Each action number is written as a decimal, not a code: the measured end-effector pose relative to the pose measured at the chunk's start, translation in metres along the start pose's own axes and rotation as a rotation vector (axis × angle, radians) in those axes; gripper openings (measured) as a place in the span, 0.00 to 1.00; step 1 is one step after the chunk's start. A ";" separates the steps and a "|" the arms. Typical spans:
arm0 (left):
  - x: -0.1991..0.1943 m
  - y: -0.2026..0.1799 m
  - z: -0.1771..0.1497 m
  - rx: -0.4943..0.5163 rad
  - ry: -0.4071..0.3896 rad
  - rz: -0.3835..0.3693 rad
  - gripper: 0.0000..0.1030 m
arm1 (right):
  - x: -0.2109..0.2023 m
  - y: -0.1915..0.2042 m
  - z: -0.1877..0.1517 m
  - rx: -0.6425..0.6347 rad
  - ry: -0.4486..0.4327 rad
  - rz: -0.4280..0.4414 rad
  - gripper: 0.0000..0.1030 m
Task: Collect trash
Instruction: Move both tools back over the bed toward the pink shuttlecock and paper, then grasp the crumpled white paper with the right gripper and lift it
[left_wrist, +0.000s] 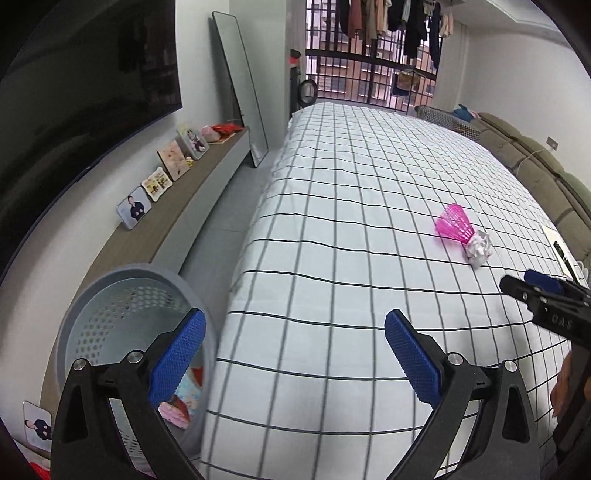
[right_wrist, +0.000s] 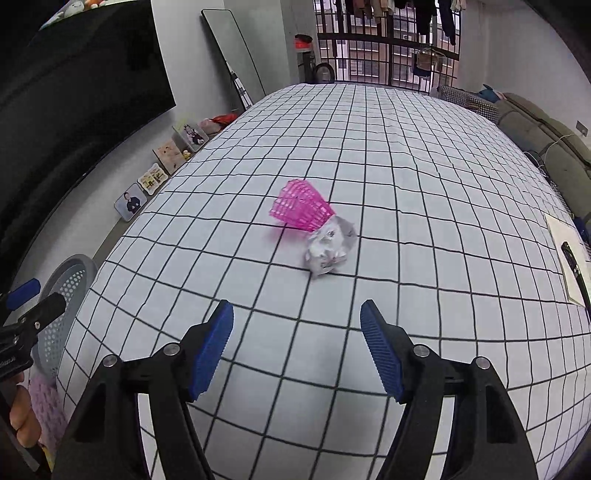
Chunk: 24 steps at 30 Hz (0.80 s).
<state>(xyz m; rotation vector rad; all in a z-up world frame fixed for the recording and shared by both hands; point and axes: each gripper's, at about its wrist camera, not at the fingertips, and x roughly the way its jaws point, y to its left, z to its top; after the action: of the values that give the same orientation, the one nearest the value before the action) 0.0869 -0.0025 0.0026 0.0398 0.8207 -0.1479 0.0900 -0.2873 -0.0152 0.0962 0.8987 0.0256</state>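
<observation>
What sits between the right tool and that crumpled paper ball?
Nothing: only bare checked bedsheet separates the right tool from the paper ball, seen in the right wrist view.

Checked bed sheet (right_wrist: 369, 147); leaning mirror (left_wrist: 240, 85); photo frames (left_wrist: 162, 182) on shelf (left_wrist: 177, 210); dark TV (left_wrist: 74, 74).

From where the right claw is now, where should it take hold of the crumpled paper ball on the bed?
Probably across the middle of the crumpled paper ball, coming straight ahead from the near side. The right claw is open and lined up; the pink shuttlecock touches its far-left side, so approaching from there is poor.
</observation>
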 end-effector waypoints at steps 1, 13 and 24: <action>0.001 -0.005 0.000 0.006 0.003 -0.004 0.93 | 0.004 -0.006 0.004 0.005 0.004 -0.004 0.67; 0.011 -0.034 0.000 0.044 0.027 0.007 0.93 | 0.061 -0.033 0.036 0.032 0.052 -0.014 0.67; 0.014 -0.041 0.003 0.055 0.031 0.023 0.93 | 0.084 -0.027 0.041 0.014 0.062 -0.045 0.46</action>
<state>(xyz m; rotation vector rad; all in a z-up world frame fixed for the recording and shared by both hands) 0.0925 -0.0445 -0.0046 0.1033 0.8465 -0.1485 0.1737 -0.3124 -0.0576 0.0889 0.9632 -0.0197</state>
